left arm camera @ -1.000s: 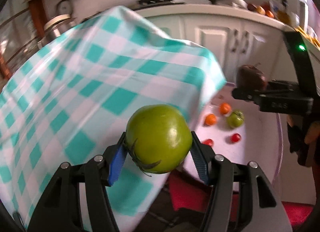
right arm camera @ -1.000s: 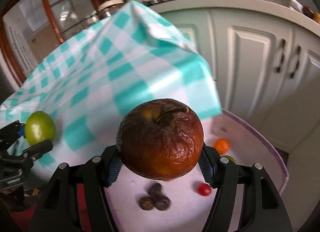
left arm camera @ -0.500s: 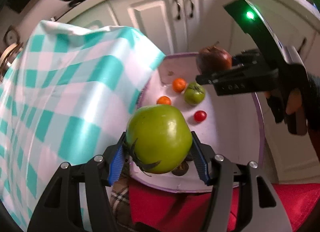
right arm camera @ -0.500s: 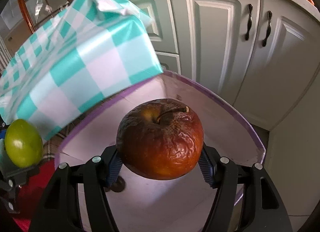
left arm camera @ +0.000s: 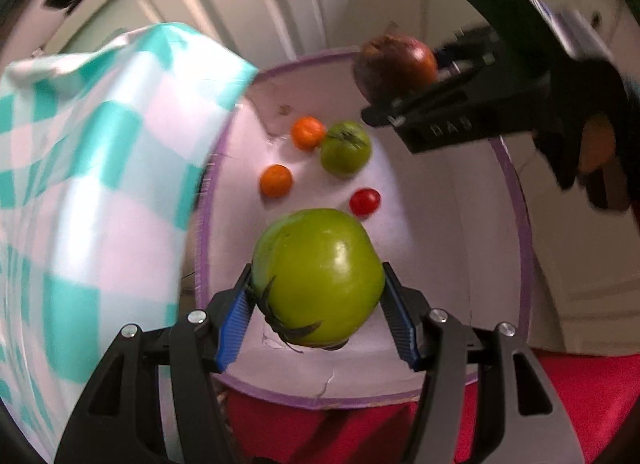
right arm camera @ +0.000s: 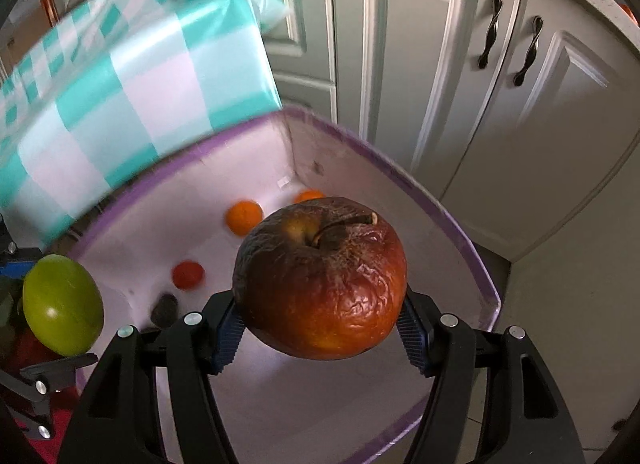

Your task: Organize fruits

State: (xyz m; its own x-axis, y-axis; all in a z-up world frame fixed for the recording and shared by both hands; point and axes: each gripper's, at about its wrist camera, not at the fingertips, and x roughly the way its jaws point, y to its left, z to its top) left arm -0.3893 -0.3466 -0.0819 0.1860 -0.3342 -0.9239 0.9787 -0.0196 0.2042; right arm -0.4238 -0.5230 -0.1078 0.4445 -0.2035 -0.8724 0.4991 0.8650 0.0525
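Seemingly rotten, the wrinkled brown apple (right arm camera: 320, 278) contrasts with the glossy green tomato (left arm camera: 318, 278).

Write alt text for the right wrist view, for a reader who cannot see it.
The right gripper is shut on a wrinkled, brown-red apple above a white, purple-rimmed box holding two small orange fruits and a small red tomato. At left, a large green tomato sits in the left gripper below a teal checked cloth.

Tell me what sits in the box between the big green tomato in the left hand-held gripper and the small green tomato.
A small red tomato lies between the big green tomato and the small green tomato, on the box floor; the left wrist view shows it.
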